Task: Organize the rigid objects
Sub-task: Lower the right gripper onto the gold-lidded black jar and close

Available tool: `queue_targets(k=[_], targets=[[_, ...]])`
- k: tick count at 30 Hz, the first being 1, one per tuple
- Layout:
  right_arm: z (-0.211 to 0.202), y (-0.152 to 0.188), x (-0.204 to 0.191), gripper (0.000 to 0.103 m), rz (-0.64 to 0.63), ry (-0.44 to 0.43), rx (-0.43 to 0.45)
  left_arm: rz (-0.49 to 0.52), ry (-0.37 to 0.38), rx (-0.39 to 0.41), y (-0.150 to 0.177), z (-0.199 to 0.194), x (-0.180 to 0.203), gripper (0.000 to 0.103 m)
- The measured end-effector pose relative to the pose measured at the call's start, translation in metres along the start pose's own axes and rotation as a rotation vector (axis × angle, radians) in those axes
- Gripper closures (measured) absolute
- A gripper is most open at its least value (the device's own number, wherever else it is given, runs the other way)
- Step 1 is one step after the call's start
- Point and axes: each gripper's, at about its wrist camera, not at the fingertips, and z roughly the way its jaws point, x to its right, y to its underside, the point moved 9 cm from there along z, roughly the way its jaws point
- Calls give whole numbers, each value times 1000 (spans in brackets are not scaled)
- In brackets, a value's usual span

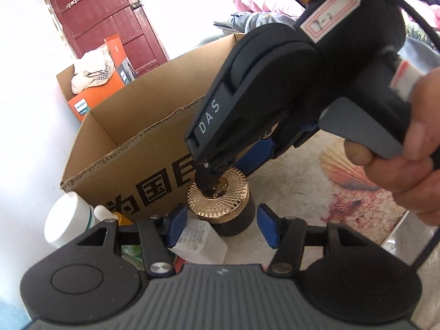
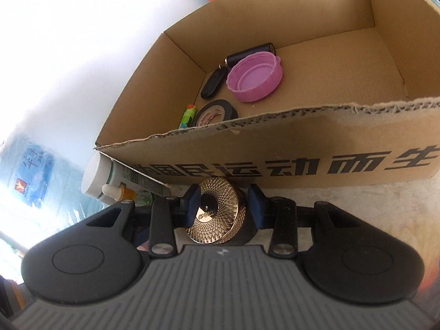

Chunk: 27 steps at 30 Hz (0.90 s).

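The right hand-held gripper [image 2: 224, 207] straddles the gold-lidded jar [image 2: 217, 214], which stands on the floor just in front of the box [image 2: 275, 148]. Its left pad touches the lid; the right pad stands just clear. The left hand-held gripper [image 1: 218, 227] hangs wide, holding nothing, near the jar. Inside the box lie a pink lid [image 2: 254, 78], tape [image 2: 216, 114] and a black key fob [image 2: 211, 84]. A white bottle [image 2: 100, 177] lies at the box's left corner.

Green-and-white bottle [image 2: 129, 176] half hidden behind the cardboard box [image 2: 275, 148]; black tape roll [image 2: 214, 113] partly behind its torn rim.
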Motion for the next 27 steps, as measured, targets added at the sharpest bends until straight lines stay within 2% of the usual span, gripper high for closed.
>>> queue_targets(k=[4,7,12,22,25,27], targets=[[-2,1,2,65,6,-12,-15,38,-21,-23,-4,9,2,44],[-5,4,4,65,16,-27,-23,31,-4,-46,-6,16,2,43],[-8,9,9,65,39,-53,-37,-15,44,-69,-10,21,1,34],[-30,19,24,65,68,-33,-2,-8,127,-40,-16,16,13,34],[-41,28,32,65,107,-49,4,18,196,-1,-17,10,26,36],[-50,34,38,65,115,-19,19,34,229,10,-18,6,36,35]])
